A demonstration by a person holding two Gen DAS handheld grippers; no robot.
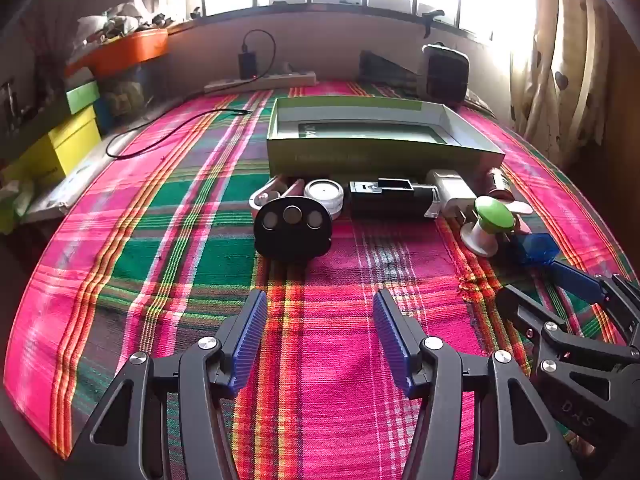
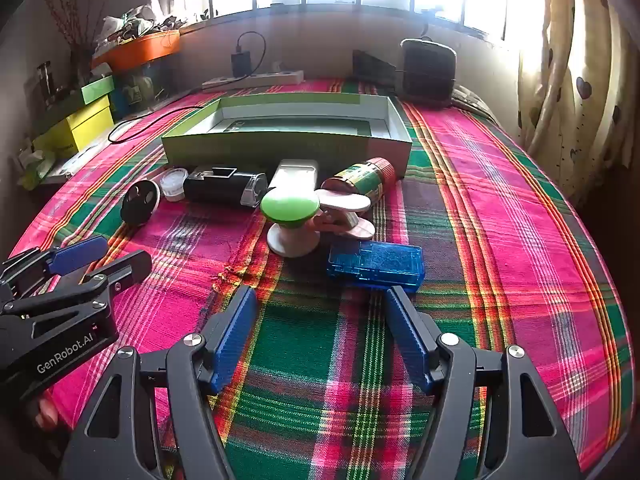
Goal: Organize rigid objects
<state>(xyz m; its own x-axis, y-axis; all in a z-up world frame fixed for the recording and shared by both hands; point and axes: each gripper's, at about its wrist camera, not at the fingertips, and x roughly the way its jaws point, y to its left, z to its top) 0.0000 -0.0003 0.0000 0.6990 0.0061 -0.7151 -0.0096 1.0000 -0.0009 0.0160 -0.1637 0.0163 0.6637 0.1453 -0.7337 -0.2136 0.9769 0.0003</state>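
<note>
Both grippers hover low over the pink/green plaid cloth (image 2: 500, 184), nothing picked yet. Right gripper (image 2: 322, 312) jaws spread wide, empty; the clear blue plastic case (image 2: 376, 266) lies flat at frame centre, just beyond its fingertips, far-right pad nearly at the case's near edge. Left gripper (image 1: 320, 320) also spread, empty, pointing at the black round-faced camera w/ three lenses (image 1: 292, 232), which sits mid-frame w/ a clear gap to the tips.

Target looks like the open shallow green cardboard box (image 2: 288, 142), upper centre of right view, empty inside as far as visible. Rest of the items sit in a row along its near wall: white round tin (image 1: 324, 196), black rectangular device w/ clear end (image 2: 226, 188), white flat charger block (image 2: 294, 176), red/green cylindrical can on its side (image 2: 362, 180), green-topped white clip holder (image 2: 290, 216), right behind the blue case.

Likely step: right takes the blue case first. To do well: slide fwd so pads straddle the short sides, keep low & level since the case is thin, close square on, don't nudge the clip holder behind. Lift clear over the can & box wall before lowering. Left should stay off to the side, arms are close
</note>
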